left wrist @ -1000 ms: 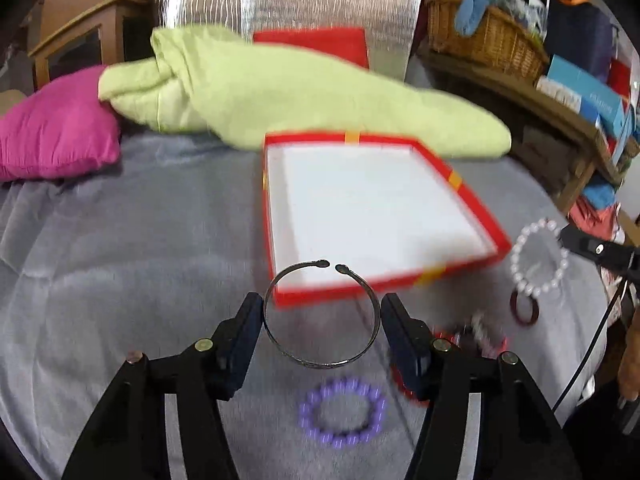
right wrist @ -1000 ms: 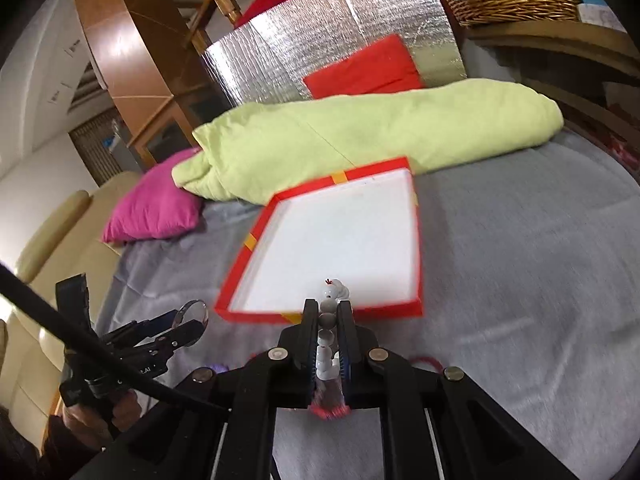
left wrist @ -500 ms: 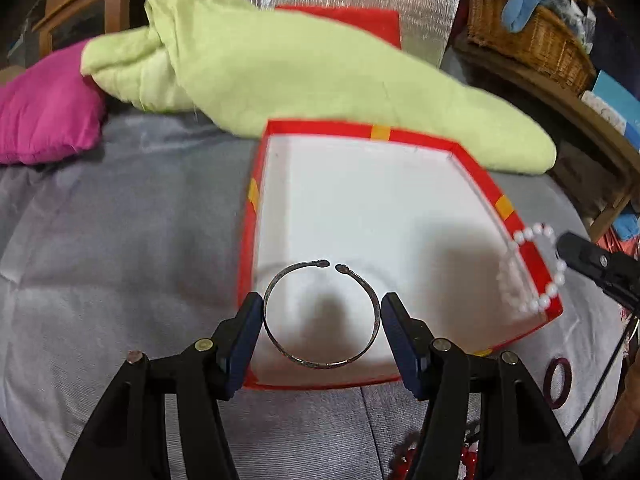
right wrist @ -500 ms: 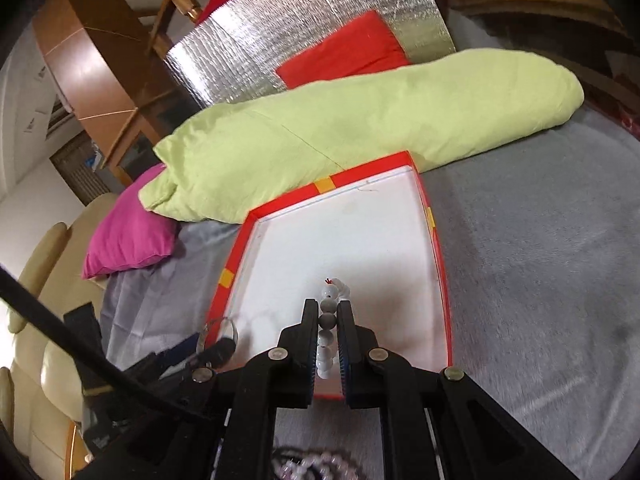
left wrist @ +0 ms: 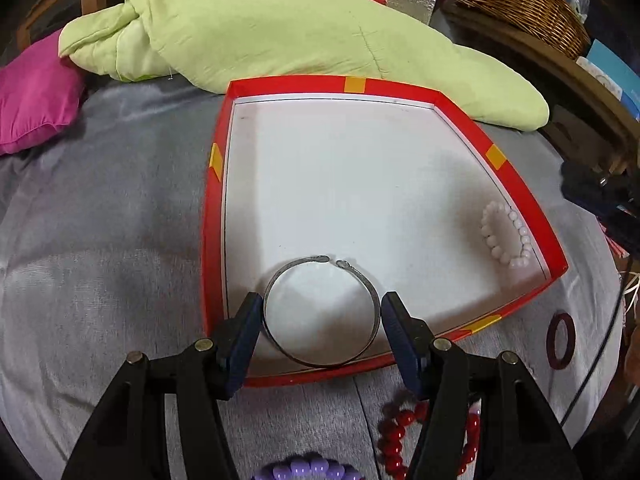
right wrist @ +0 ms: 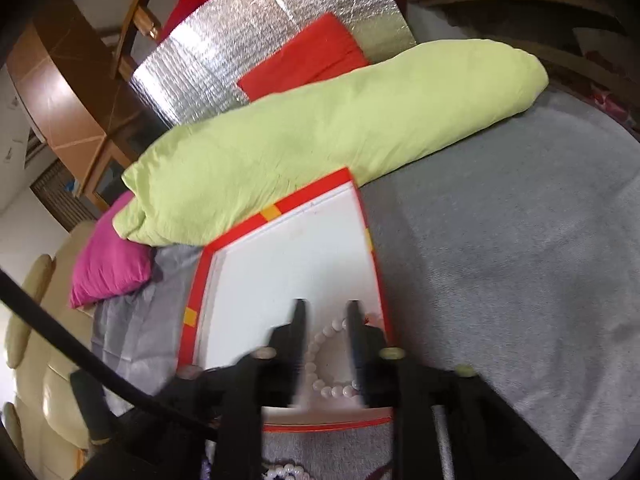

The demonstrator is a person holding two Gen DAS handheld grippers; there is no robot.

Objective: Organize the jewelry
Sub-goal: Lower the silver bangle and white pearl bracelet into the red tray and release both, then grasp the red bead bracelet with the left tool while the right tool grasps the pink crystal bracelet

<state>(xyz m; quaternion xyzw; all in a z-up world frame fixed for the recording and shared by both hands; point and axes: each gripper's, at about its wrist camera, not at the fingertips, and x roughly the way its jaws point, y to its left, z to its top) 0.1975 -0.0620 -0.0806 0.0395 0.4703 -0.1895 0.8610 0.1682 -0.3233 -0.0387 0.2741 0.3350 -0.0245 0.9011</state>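
The left gripper clamps a silver bangle over the near edge of the red tray. The right gripper is opening, its jaws clear of the white bead bracelet lying inside the tray's right wall. Beyond the tray lies a green cushion.

White bead bracelet inside red tray

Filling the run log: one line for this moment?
left tool: shut on silver bangle, over red tray | right tool: opening, white bead bracelet released in tray
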